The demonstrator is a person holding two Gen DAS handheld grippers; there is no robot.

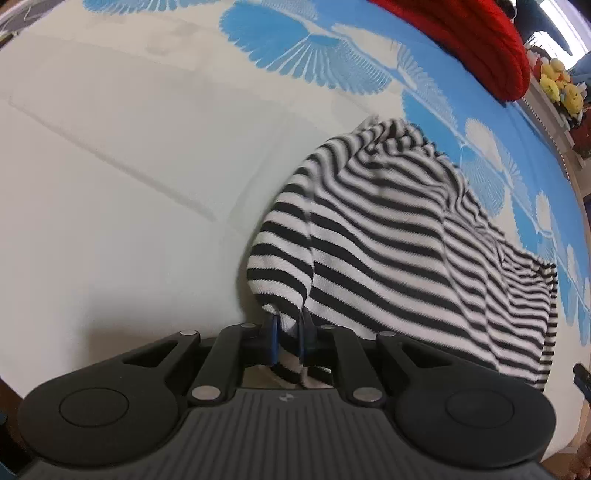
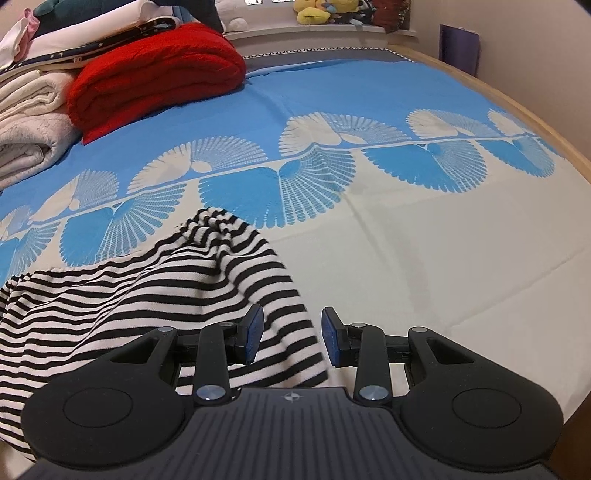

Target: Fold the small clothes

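Note:
A black-and-white striped garment lies crumpled on the bed, with one corner lifted. My left gripper is shut on that corner, and the blue pads pinch a bunched fold that hangs below them. In the right wrist view the same garment spreads to the left. My right gripper is open above its right edge. The fabric runs under the left pad and stops short of the right pad, which presses on nothing.
The bed cover is white near me and blue with fan patterns farther off. A folded red blanket and pale folded towels sit at the back left. Plush toys line the far shelf. A wooden bed rim curves along the right.

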